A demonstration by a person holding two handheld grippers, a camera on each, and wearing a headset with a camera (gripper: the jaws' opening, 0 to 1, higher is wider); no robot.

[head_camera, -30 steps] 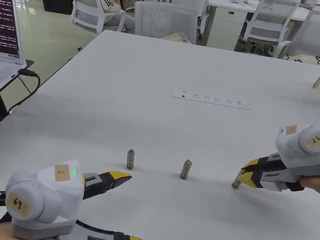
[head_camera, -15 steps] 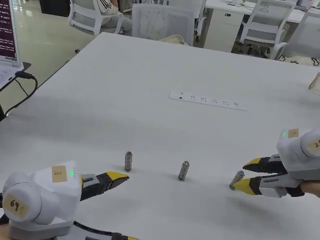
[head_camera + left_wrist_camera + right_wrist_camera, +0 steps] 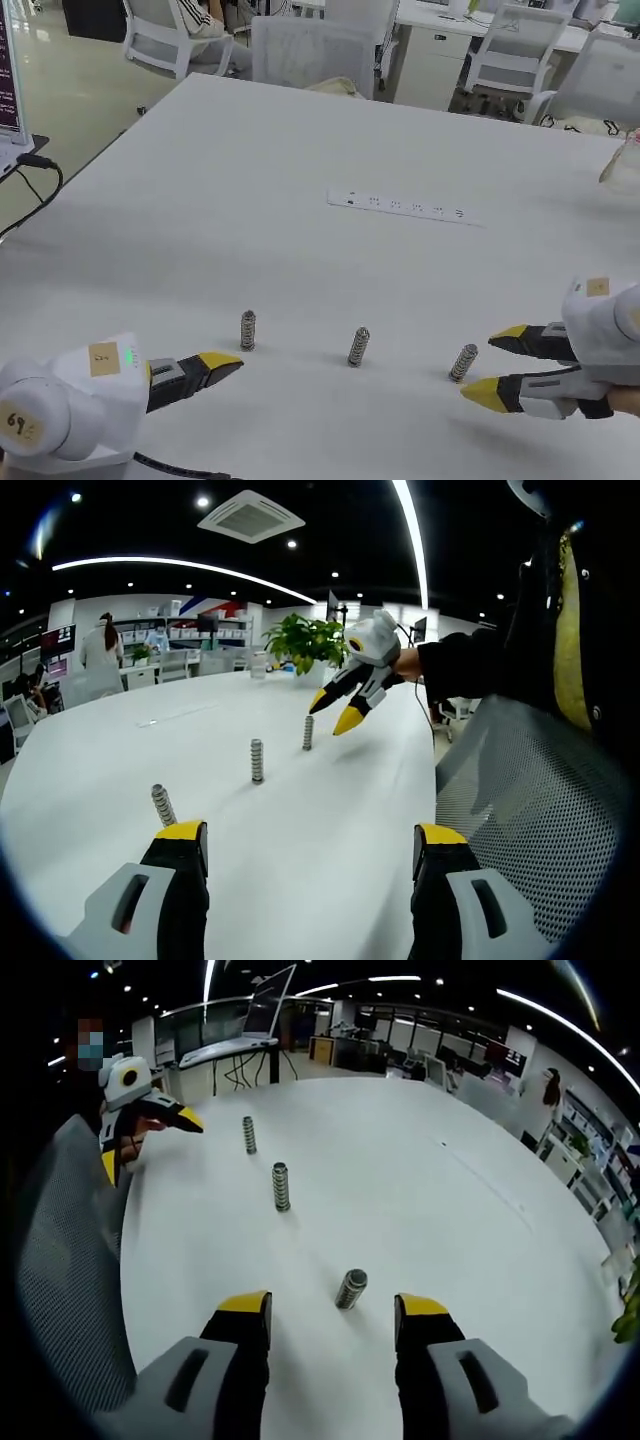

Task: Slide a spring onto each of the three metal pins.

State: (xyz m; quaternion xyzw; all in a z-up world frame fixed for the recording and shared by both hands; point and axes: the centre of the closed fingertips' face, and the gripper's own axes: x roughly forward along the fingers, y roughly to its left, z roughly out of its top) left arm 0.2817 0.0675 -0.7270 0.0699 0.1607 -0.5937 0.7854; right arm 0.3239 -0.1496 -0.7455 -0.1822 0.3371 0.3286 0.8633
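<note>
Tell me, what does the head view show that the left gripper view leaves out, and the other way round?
Head view: the left claw seen from outside, with its white body and a green light.

Left gripper view: a potted plant, ceiling lights and a mesh chair seat close by.

Shared: the white table, three springs standing in a row, and the open right claw near the end spring.
</note>
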